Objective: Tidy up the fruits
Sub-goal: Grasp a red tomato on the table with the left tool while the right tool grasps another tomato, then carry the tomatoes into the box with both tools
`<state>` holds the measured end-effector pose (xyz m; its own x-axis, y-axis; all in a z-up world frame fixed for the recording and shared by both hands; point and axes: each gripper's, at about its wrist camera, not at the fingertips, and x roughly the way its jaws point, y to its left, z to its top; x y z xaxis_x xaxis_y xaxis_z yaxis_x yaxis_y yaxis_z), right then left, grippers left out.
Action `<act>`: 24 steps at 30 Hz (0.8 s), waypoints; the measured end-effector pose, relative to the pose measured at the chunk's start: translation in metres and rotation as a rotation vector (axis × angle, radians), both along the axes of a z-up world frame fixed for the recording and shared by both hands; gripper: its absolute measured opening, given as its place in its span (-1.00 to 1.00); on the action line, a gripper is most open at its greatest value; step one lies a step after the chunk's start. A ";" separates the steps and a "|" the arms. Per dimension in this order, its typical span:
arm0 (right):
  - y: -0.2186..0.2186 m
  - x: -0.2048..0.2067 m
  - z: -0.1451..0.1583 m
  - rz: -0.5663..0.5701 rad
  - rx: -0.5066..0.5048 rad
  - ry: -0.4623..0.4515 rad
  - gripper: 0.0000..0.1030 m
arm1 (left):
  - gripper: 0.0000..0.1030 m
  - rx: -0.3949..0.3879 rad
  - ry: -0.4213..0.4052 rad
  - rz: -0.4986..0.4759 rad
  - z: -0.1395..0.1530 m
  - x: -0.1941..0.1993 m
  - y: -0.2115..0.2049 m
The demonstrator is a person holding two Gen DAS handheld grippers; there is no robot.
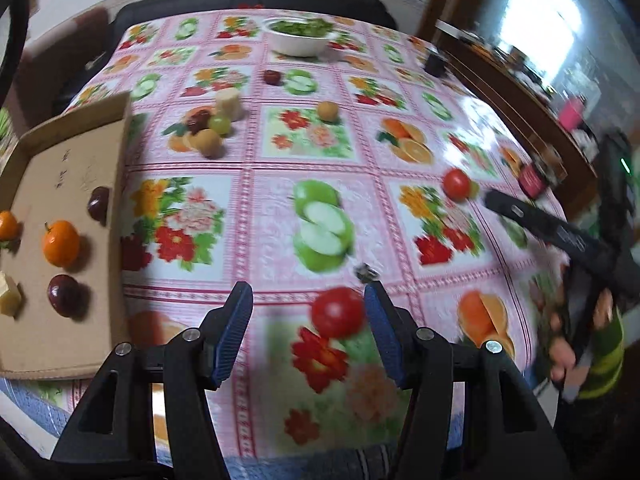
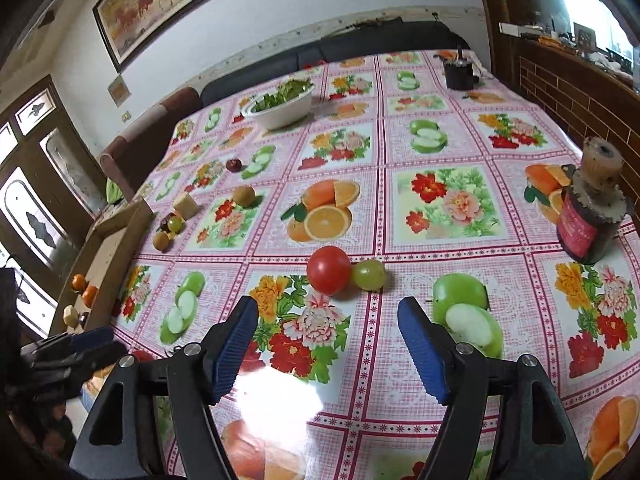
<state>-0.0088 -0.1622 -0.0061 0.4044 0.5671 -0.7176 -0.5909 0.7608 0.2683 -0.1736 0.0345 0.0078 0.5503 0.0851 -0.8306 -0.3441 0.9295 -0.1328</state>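
Note:
My left gripper [image 1: 307, 292] stands open low over the flowered tablecloth. A red tomato [image 1: 338, 312] lies between its blue pads, close to the right one, with a gap on the left. My right gripper [image 2: 328, 302] is open too, and just ahead of its tips sit a second red tomato [image 2: 328, 270] and a green grape [image 2: 369, 275] that touch each other. A shallow cardboard box [image 1: 72, 152] at the left holds oranges [image 1: 61, 243], dark plums [image 1: 64, 295] and a pale yellow block [image 1: 8, 294].
Loose fruit and a pale block [image 1: 229, 102] cluster near the box, with a brown round fruit [image 1: 328, 111] and a dark red one [image 1: 272, 77] farther back. A white bowl of greens [image 2: 280, 110], a black cup [image 2: 459, 74] and a red-labelled jar [image 2: 588, 216] stand on the table.

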 end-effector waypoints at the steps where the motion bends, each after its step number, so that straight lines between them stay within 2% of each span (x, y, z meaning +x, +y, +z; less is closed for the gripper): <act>1: 0.002 0.001 -0.002 0.000 -0.008 0.003 0.44 | 0.11 0.014 -0.001 -0.015 0.000 0.001 -0.005; 5: 0.016 0.009 -0.005 0.008 -0.045 -0.006 0.44 | 0.11 0.055 0.030 -0.060 -0.008 0.009 -0.020; 11: 0.037 0.015 -0.001 0.050 -0.061 -0.053 0.42 | 0.10 0.019 0.080 -0.048 -0.028 0.016 -0.017; 14: 0.047 0.019 -0.003 0.071 -0.093 -0.074 0.41 | 0.10 0.031 0.064 -0.045 -0.029 0.015 -0.018; 15: 0.052 0.021 -0.005 0.080 -0.119 -0.081 0.35 | 0.10 0.035 0.057 -0.042 -0.030 0.014 -0.018; 17: 0.059 0.022 -0.010 0.096 -0.169 -0.093 0.27 | -0.11 0.056 0.047 -0.031 -0.031 0.014 -0.018; 19: 0.063 0.019 -0.011 0.096 -0.216 -0.141 0.00 | -0.36 0.064 0.040 -0.028 -0.030 0.014 -0.016; 20: 0.062 0.019 -0.012 0.091 -0.226 -0.151 -0.40 | -0.36 0.050 0.034 -0.027 -0.029 0.013 -0.014; 24: 0.052 0.020 -0.008 0.085 -0.169 -0.111 -0.41 | -0.37 0.064 0.029 -0.008 -0.023 0.012 -0.010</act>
